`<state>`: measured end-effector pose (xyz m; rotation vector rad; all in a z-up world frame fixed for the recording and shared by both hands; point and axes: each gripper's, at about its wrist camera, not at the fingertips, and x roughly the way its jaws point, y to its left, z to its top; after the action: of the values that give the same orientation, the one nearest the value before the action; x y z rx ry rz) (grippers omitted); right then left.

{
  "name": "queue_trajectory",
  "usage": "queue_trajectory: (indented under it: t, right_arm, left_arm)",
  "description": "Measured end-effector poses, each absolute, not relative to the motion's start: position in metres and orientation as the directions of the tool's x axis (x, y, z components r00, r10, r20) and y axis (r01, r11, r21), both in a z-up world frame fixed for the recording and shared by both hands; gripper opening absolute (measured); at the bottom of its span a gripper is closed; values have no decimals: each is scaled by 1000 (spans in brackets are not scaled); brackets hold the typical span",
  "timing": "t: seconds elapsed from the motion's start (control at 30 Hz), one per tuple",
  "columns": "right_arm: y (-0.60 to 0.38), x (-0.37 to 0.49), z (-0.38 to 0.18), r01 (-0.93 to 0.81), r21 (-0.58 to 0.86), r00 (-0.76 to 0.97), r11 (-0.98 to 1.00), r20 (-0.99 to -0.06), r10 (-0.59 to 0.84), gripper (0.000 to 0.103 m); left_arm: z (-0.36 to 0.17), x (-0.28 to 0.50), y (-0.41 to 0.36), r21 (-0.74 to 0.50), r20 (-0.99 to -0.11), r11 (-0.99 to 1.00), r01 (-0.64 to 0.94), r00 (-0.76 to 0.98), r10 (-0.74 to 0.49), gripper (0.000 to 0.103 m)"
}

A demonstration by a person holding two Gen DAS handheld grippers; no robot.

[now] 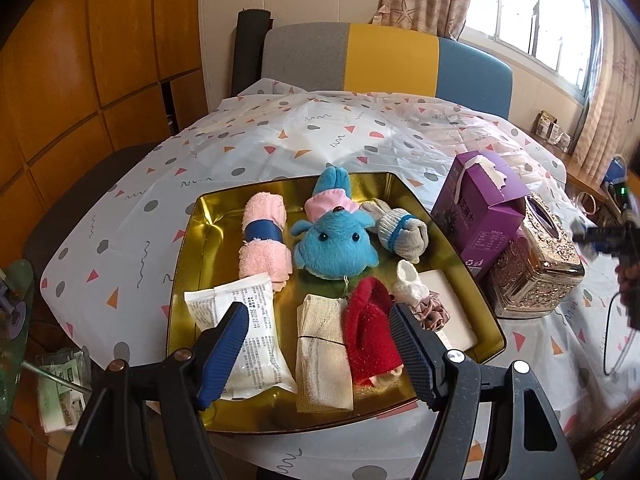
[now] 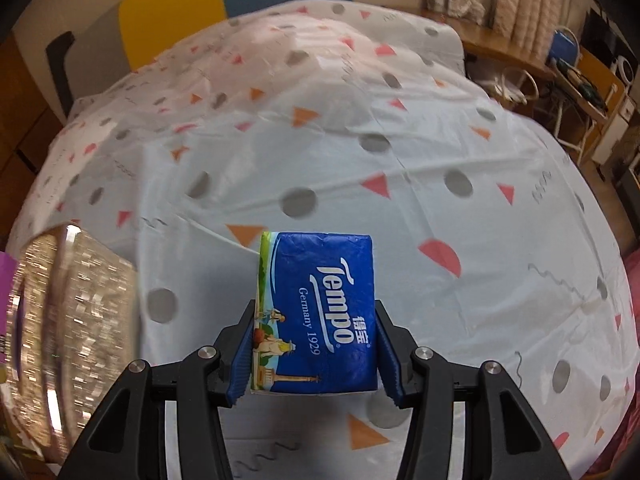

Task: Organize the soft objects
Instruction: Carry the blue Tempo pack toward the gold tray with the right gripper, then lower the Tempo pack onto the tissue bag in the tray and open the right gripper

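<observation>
- My right gripper (image 2: 316, 344) has its jaws clamped on the short sides of a blue tissue pack (image 2: 320, 308), held off the patterned tablecloth (image 2: 400, 152).
- My left gripper (image 1: 316, 344) hangs over the near edge of the gold tray (image 1: 200, 240), jaws apart, nothing between them.
- The tray already holds the soft stuff: pink rolled towel (image 1: 264, 236), blue plush toy (image 1: 336, 240), grey sock (image 1: 400, 232), red knit piece (image 1: 372, 332), beige cloth (image 1: 320, 352), white wipes packet (image 1: 248, 340), a scrunchie (image 1: 430, 312).
- Risk 1: the tray is crowded. I see little bare floor, so dropping the pack in may leave it perched on another item or the rim, free to slide off.
- Risk 2: the ornate metal tissue box (image 2: 68, 340) sits close on the pack's left, with a purple carton (image 1: 476, 216) beside it. A low swing toward the tray could clip either.
- Risk 3: the pack is a soft wrap, gripped only at its near end. A quick tilt could let it slip.
- Views: only the left wrist view shows the tray and its contents. Only the right shows the pack and the grip. The box appears in both.
</observation>
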<state>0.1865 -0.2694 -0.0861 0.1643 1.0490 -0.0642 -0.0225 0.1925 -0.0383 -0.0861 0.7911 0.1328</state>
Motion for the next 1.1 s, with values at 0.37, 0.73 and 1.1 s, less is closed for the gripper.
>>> queue_trajectory:
  t: [0.37,0.73,1.1]
  right_arm:
    - [-158,183,8,-197,115,641,974,-736,217,52]
    - [-11,132,32,-560,107,541,821,-704,460,52]
    - [87,94,-19,-700,159,345,696,-779,524,52]
  left_arm:
    - [-42,-25,198,-29,-719,986,-166,688,95,73]
    - [-41,-31,214,-27,-710,978,-209,692,128,73]
    - [-37,-42,263,-45,-700,936,-350,679,220,73]
